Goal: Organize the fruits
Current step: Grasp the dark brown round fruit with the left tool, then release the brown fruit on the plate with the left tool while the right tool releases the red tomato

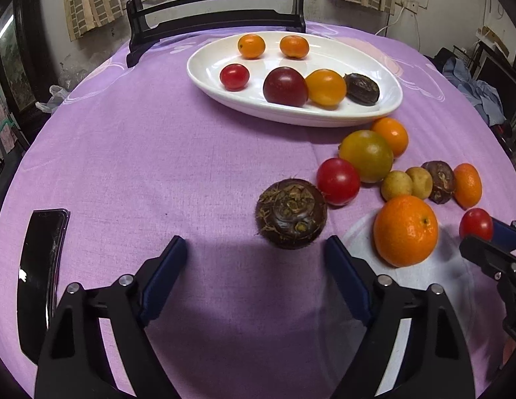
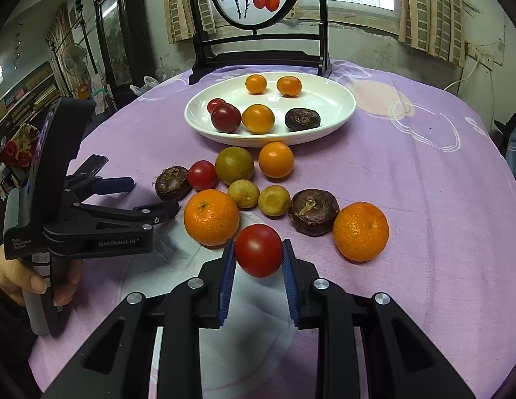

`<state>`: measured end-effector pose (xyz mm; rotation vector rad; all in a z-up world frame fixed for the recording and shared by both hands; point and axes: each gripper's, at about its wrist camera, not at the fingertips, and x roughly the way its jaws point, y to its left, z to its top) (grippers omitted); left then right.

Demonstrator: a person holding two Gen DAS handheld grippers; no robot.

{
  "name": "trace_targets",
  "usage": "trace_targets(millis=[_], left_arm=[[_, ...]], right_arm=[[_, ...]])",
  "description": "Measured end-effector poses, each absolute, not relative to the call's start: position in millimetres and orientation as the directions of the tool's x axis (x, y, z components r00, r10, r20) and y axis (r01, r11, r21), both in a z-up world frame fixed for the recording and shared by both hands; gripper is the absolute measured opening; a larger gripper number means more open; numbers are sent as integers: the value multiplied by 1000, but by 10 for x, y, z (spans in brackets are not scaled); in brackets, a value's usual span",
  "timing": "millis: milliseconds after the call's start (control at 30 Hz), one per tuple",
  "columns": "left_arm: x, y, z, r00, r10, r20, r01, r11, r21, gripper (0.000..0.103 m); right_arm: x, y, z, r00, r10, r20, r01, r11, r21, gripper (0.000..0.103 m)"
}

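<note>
With the right gripper (image 2: pixel 258 253) fingers closed against the smooth round red tomato (image 2: pixel 258 250) just above the worktop and the left gripper (image 1: pixel 256 249) spread empty, squeezing harder could burst it.

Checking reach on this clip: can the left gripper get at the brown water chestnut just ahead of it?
Probably yes. The left gripper is open, the water chestnut sits just beyond its fingertips, slightly right of centre, with only bare cloth between them.
</note>
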<state>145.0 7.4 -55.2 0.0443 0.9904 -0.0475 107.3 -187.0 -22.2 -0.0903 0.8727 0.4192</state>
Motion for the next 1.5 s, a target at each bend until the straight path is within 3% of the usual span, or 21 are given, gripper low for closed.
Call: trace_targets(millis=[100,167,200,600,633,667,700,933,1000,1033,1067,1100,1400,1500], left_arm=[[1487,20,-527,552,-25,-834,71,997,17,69],[1488,-42,-506,557,-38,-830,95,995,19,45],[1478,-85,-498,561,-48,-827,109,994,16,40],[1315,0,-308,580,-76,-811,88,996,-30,38],[1294,-3,-259,588,-85,-804,95,995,-36,34],[1283,-5,-207,593,-103,-798,107,993,-49,13],[1284,-12,-150,590,-124,-798,122,990,-63,10],[1352,-5,-171,556,-149,-817,151,985,-77,10],[1331,51,-268,525,-165,-835,150,984,-100,26],[1309,80,-290,528,-165,-833,148,984,-101,47],[1285,101,-291,545,-163,-822,146,984,-97,59],[1269,111,-287,560,-156,-814,145,985,-89,61],[1499,-48,-475,532,-101,-841,158,987,-18,60],[1538,-99,-498,541,-84,-837,161,987,4,42]], right_arm=[[1075,-1881,-231,562,321,-762,-394,914,94,28],[1076,-1890,-232,563,319,-762,-395,914,91,28],[1075,-1894,-230,564,318,-762,-395,914,89,28],[1060,-1920,-192,577,324,-749,-394,915,93,28],[1055,-1923,-182,578,332,-746,-394,913,101,28],[1051,-1928,-170,578,341,-742,-394,912,112,28],[1050,-1939,-150,576,353,-737,-394,910,128,28],[1057,-1895,-138,569,369,-735,-409,902,136,28],[1056,-1878,-143,567,370,-736,-415,900,133,28],[1056,-1872,-145,564,374,-736,-419,898,135,28],[1056,-1864,-149,562,374,-738,-422,897,133,28],[1055,-1859,-153,562,372,-739,-423,897,131,28],[1029,-1854,-144,566,374,-735,-430,894,123,28],[1033,-1851,-163,561,371,-740,-431,894,121,28]])
